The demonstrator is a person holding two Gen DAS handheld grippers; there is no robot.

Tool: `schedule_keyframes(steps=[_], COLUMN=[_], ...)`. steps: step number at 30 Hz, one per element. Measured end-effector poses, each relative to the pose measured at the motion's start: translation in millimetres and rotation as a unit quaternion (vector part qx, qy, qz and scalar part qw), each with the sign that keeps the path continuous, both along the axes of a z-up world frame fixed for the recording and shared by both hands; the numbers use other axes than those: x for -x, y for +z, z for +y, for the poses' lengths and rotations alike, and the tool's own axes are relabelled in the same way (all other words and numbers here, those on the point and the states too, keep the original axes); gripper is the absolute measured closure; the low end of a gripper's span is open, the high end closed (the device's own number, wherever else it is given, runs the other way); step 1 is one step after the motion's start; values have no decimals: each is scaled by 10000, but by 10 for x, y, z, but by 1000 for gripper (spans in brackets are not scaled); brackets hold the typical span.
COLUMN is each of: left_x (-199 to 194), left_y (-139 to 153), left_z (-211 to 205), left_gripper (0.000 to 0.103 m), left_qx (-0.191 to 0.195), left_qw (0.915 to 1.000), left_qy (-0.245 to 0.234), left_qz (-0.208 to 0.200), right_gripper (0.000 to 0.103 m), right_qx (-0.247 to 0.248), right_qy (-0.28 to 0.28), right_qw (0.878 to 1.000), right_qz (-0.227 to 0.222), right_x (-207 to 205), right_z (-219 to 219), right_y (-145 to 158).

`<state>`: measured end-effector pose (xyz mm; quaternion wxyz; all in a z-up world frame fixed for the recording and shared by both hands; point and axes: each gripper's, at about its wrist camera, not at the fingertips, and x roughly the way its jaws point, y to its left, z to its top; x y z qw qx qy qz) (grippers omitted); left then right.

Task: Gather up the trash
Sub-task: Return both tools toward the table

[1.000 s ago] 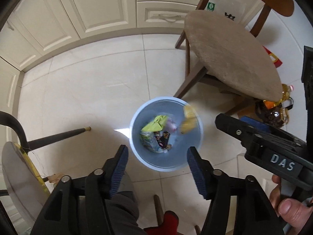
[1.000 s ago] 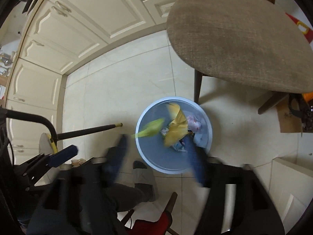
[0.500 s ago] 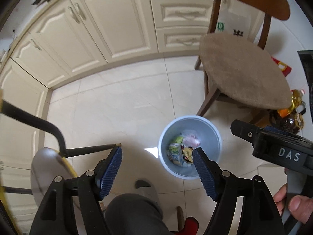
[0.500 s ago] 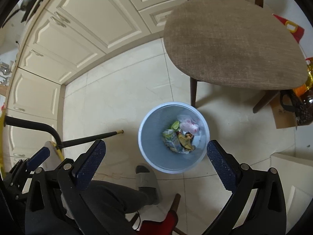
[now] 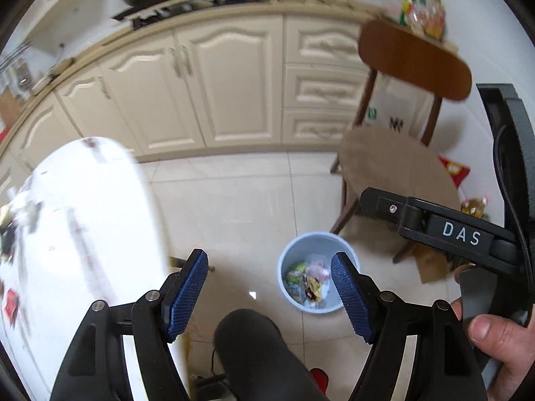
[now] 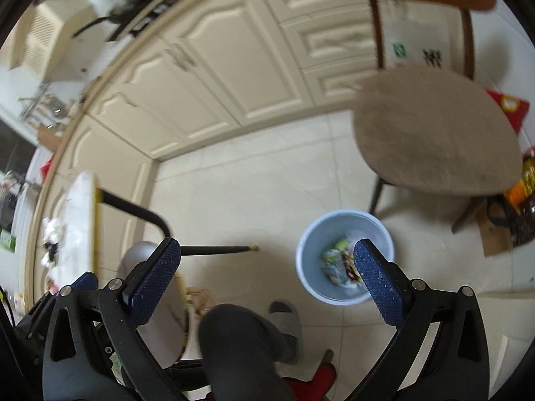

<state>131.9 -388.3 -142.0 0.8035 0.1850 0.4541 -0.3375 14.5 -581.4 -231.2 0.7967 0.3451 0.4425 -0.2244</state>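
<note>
**Both grippers held open and empty above the floor, trash bin below**

A run of cream cabinets (image 5: 234, 87) fills the far side of the kitchen, with blurred clutter on the counter above them. The pale tiled floor (image 5: 240, 207) spreads from the cabinets toward the near edge. At the left a white table (image 5: 73, 220) reaches into the left wrist view, its surface blurred, with scraps of litter (image 6: 53, 234) lying near its far left part in the right wrist view. On the right stands a wooden chair (image 5: 398, 163) with a tan padded seat and a brown backrest; bags and a bottle sit on the floor beyond it.

A light blue bin (image 5: 319, 272) stands on the floor just near and left of the chair's front leg. Inside it lies a heap of trash (image 5: 306, 282): wrappers in green, yellow and pink-white.

The left gripper (image 5: 267, 295) is spread wide with nothing between its blue pads; the bin sits well below it, showing just inside the right pad. The right gripper (image 6: 267, 284) is also released and empty, and in its own view the bin (image 6: 346, 257) lies below, partly behind its right pad. A hand (image 5: 495, 341) grips the right gripper's handle at the right edge of the left wrist view. A dark-trousered knee (image 6: 240, 344) and a grey slipper (image 6: 287, 327) show at the near edge.
</note>
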Motion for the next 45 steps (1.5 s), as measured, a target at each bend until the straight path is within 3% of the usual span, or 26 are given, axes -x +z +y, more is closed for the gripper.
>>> schedule_keyframes(steps=[5, 10, 16, 24, 30, 36, 45], left_x=[196, 509, 916, 1353, 1548, 1589, 1054], left_y=[456, 812, 1122, 1369, 1467, 1498, 1283], left_z=[766, 1556, 2393, 3266, 3498, 3575, 3599], left_gripper=[31, 24, 22, 17, 17, 16, 13], left_qx=[433, 812, 917, 905, 893, 908, 788], left_qw=[9969, 9870, 9695, 9363, 9134, 8976, 8988], left_qy=[576, 1184, 1833, 2785, 3362, 3746, 3878], left_qz=[-316, -727, -1340, -1941, -2116, -2137, -1886], right_gripper=[0, 0, 0, 0, 0, 0, 0], right_qx=[458, 858, 1223, 1437, 1736, 1947, 1937], right_qy=[540, 1098, 1868, 2599, 2966, 3209, 3391], right_qw=[9967, 9872, 9678, 9422, 9233, 9087, 9096], right_qz=[-403, -773, -1166, -1550, -1714, -1824, -1416], right_x=[-235, -469, -727, -954, -1065, -1137, -1508], right_z=[591, 1220, 2080, 2948, 3401, 3672, 3696], right_y=[528, 989, 1465, 1783, 1910, 1986, 1671])
